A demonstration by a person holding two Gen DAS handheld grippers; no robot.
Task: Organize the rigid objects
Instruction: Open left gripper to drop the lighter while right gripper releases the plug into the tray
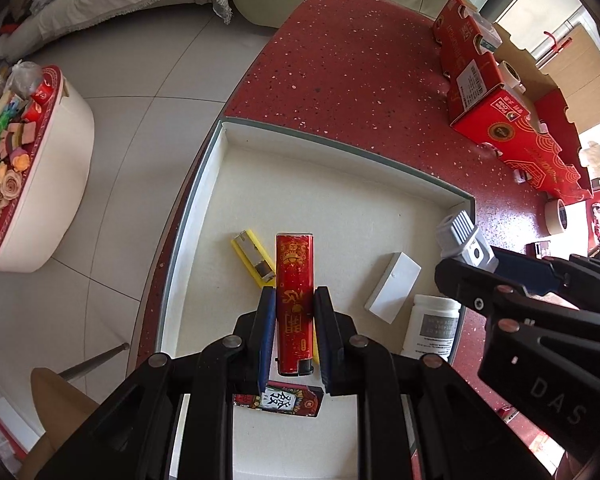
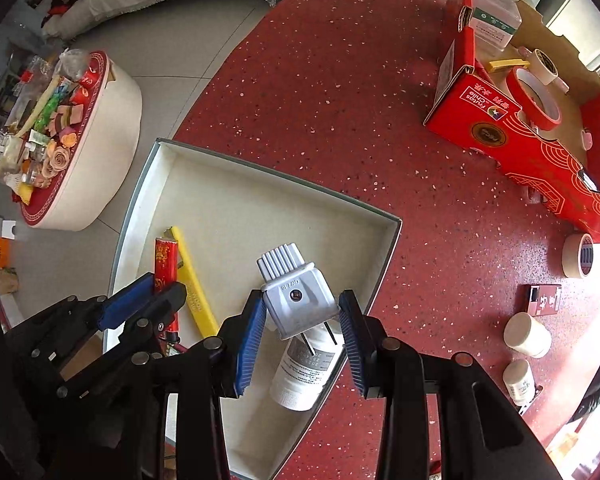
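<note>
Left wrist view: a red lighter (image 1: 295, 300) is clamped in the left gripper (image 1: 294, 320) above the white tray (image 1: 204, 184). Over the tray's right edge, the right gripper (image 2: 302, 328) grips a grey plug (image 2: 296, 292). Inside the tray lie a yellow cutter (image 1: 252, 256), white block (image 1: 394, 286) and white bottle (image 1: 434, 326).

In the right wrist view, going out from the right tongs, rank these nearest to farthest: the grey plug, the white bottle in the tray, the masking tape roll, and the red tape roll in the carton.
1. grey plug: held between the right tongs.
2. white bottle: just beneath, lying in the tray's near corner.
3. masking tape roll: on the table, far right.
4. red tape roll: inside the red carton, upper right.
</note>
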